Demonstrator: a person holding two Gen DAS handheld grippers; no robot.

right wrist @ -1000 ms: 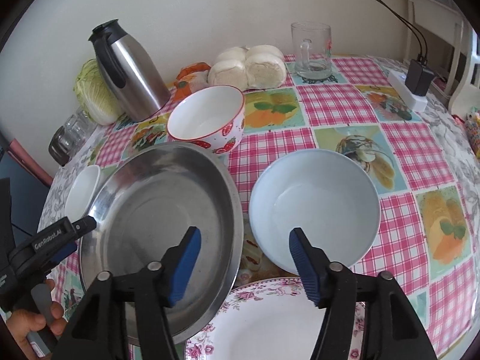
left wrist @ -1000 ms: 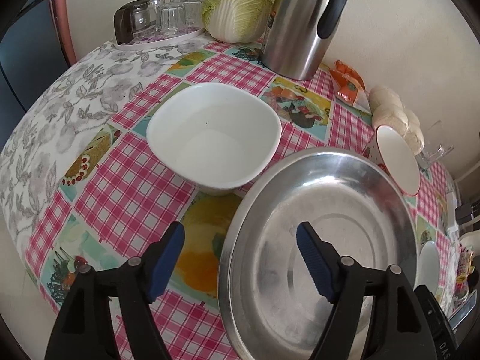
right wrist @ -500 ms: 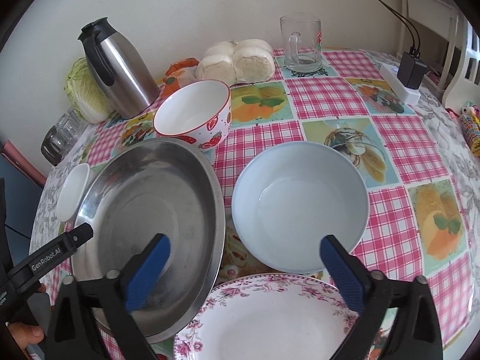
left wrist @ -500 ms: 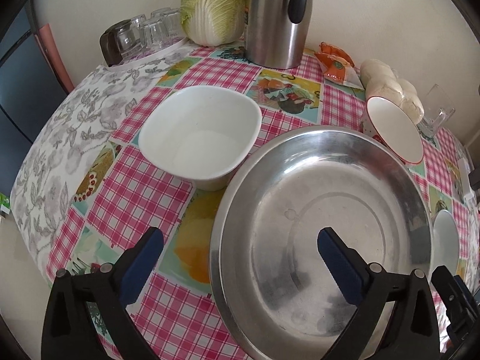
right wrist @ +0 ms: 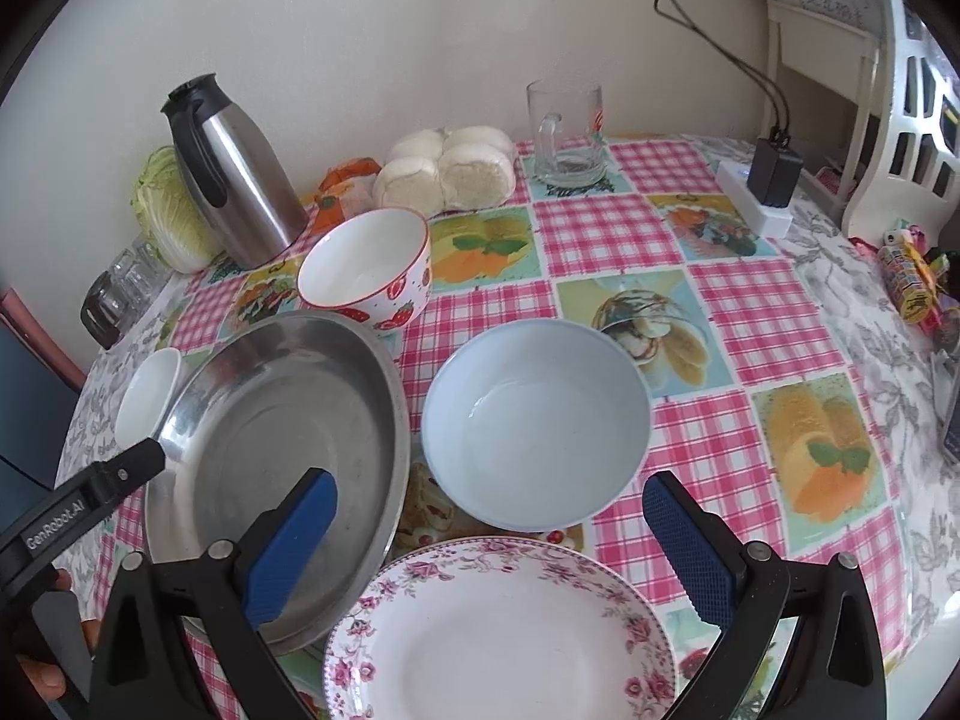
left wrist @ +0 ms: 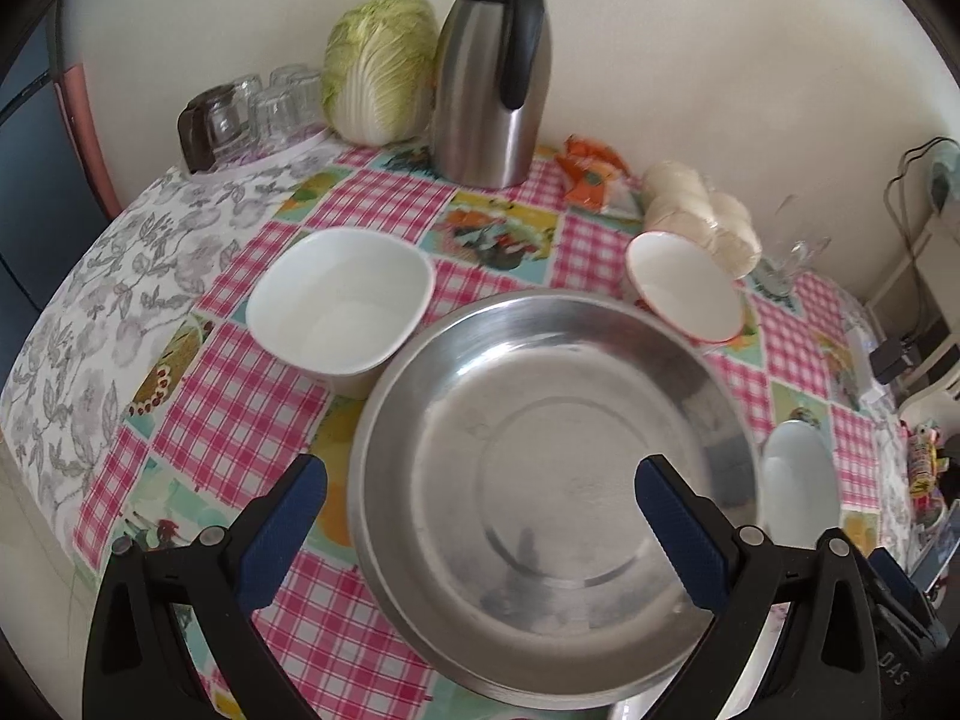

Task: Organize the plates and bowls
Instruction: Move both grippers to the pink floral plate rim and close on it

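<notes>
Steel plate [left wrist: 540, 480] between wide-open, empty fingers [left wrist: 678, 534]

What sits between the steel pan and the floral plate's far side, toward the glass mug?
The pale blue bowl, right of the steel pan, beyond the floral plate, before the glass mug; right wrist view.

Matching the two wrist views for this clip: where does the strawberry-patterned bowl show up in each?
Left wrist view: the strawberry bowl sits upper right, just beyond the far rim of the steel pan, in front of the white buns; only its red rim shows, not the pattern.
Right wrist view: the bowl is upper left of centre, touching or nearly touching the pan's far rim.
Shared landmark: the steel thermos jug by the wall.
</notes>
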